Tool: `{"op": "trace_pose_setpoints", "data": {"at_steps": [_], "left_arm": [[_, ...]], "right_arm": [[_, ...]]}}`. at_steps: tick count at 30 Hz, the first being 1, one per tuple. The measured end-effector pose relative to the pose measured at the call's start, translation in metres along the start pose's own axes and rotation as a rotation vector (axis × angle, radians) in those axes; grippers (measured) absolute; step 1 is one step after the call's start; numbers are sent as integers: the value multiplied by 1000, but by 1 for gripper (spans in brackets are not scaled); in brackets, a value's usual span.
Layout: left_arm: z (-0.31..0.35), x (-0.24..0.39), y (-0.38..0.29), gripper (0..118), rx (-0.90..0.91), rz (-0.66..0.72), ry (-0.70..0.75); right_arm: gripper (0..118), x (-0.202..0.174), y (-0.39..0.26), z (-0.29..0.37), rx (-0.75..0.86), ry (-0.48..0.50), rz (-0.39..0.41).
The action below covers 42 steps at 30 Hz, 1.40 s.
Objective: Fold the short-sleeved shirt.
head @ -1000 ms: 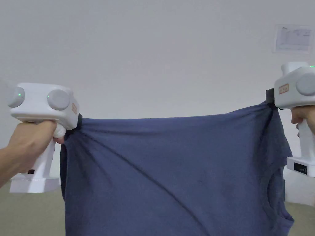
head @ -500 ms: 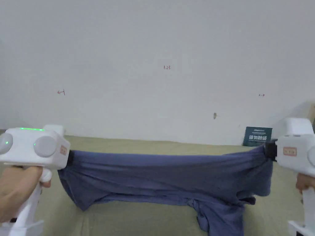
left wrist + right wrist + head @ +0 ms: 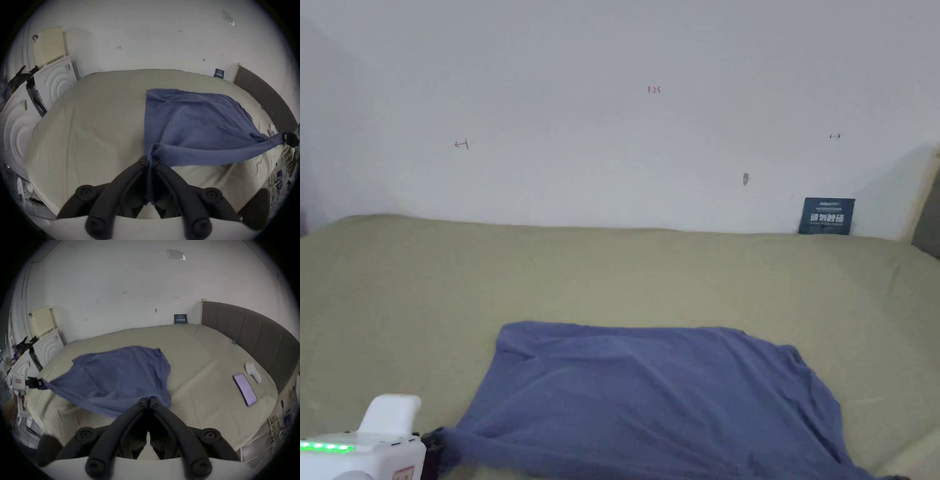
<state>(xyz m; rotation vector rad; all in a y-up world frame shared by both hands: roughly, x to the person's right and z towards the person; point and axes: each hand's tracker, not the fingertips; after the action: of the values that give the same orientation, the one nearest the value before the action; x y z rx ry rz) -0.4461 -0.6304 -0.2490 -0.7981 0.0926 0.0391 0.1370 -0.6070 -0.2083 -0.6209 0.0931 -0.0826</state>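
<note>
While the blue shirt (image 3: 650, 400) is lying spread over the olive bed (image 3: 394, 300), both claws are gripping its near edge. The left claw (image 3: 150, 162) is clenched on the near-left corner, cloth running between its jaws, and the right claw (image 3: 148, 400) is clamped on the near-right corner, the fabric bunching at its tips. The far part of the shirt is resting flat on the bed, while the near hem is hanging taut between the two claws. From each claw the garment is stretching away toward the wall (image 3: 612, 125), and the held hem is running left to right. Judging from this, the coming move is depending on both claws travelling level, since neither one is sitting closer to the cloth than the other.
</note>
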Motion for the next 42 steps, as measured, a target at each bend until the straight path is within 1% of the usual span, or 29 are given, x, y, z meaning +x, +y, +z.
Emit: {"op": "trace_pose_setpoints", "data": {"at_steps": [4,7,10,14,16,17,18,19,20,21,22,24,25,26,27,28,29,30,31,32,33,35,36,37,38,39,40,41,42], "left_arm": [[37,-2,-41,4,-7,-10,7],[57,-11,-65,4,-23,25,-3],[59,-18,-80,4,-36,35,-7],[49,-18,-89,4,-62,40,-17],[43,-20,-93,9,-64,46,-16],[40,-22,-94,18,-72,44,-14],[39,-24,-96,49,-78,47,-12],[40,-24,-98,81,-87,53,-9],[40,-25,-100,104,-95,63,1],[45,-27,-101,108,-85,71,6],[50,-29,-101,108,-66,84,12],[58,-32,-101,107,-71,123,15],[62,-33,-101,105,-75,143,14],[66,-33,-102,98,-70,149,14],[67,-34,-103,61,-62,150,25],[69,-32,-104,11,-61,143,34],[71,-30,-106,0,-45,138,45],[73,-30,-107,0,-16,133,76],[72,-33,-107,0,-42,133,65],[71,-39,-106,0,-72,153,32],[73,-41,-106,0,-68,168,15],[72,-36,-109,0,-80,140,27],[71,-35,-110,0,-87,123,24],[69,-35,-110,0,-93,118,18],[69,-35,-110,4,-98,118,9],[66,-33,-111,34,-106,116,-14],[62,-31,-110,75,-128,122,-21],[57,-28,-111,107,-145,115,-17],[52,-25,-112,116,-135,99,-17]], "right_arm": [[0,-2,-35,35,-10,2,-5],[0,0,-49,52,-20,9,-18],[0,-3,-56,54,-31,26,-17],[0,-10,-62,39,-54,18,-3],[0,-8,-63,31,-59,24,-6],[4,-8,-64,26,-64,24,-10],[32,-7,-63,22,-75,22,-12],[72,-7,-63,19,-88,15,-14],[108,-4,-63,15,-115,3,-25],[116,-3,-64,13,-127,15,-31],[111,-1,-66,20,-69,-2,-46],[110,1,-62,19,-92,-3,-35],[106,2,-64,20,-90,-4,-35],[89,3,-65,23,-83,-18,-36],[35,4,-65,26,-84,-29,-32],[0,3,-66,25,-77,-32,-28],[0,4,-66,24,-67,-60,-24],[0,5,-63,25,-48,-94,-24],[0,8,-59,25,-83,-64,-35],[0,8,-63,29,-111,-22,-66],[0,8,-64,32,-93,-34,-67],[0,5,-61,35,-98,-41,-38],[0,-1,-67,41,-74,-48,-9],[0,-7,-73,44,-75,-50,-4],[0,-10,-73,46,-82,-50,-3],[0,-13,-74,48,-84,-48,-5],[0,-5,-75,40,-110,-24,-35],[0,-3,-76,38,-108,-28,-29],[0,-4,-76,38,-113,-26,-22]]}}
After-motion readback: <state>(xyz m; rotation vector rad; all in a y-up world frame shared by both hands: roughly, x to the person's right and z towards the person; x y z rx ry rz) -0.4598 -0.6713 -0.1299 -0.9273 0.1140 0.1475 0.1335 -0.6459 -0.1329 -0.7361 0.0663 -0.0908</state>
